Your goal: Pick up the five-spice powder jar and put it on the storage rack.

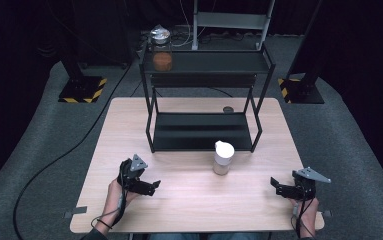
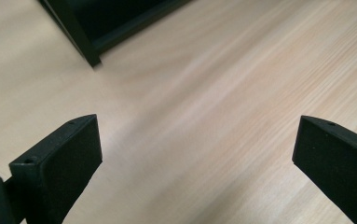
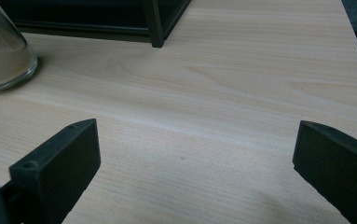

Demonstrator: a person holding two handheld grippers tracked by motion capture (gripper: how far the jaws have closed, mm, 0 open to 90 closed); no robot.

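A glass jar with a white lid [image 1: 223, 157] stands on the wooden table [image 1: 189, 200], just in front of the black two-tier shelf [image 1: 204, 100]. Its glass base with pale contents [image 3: 1, 60] appears at the upper left of the right gripper view. A second jar with a brown fill [image 1: 161, 48] sits on the shelf's top tier at the left. My left gripper [image 1: 155, 186] rests low over the table at the front left, jaws wide apart with bare wood between them [image 2: 197, 158]. My right gripper [image 1: 274, 184] hovers at the front right, also open and holding nothing [image 3: 195, 163].
A small dark round object [image 1: 227, 109] lies on the table behind the shelf's right side. A shelf leg [image 2: 80, 39] stands ahead of the left gripper, another leg [image 3: 154, 25] ahead of the right. Grey carpet, cables and stand bases surround the table.
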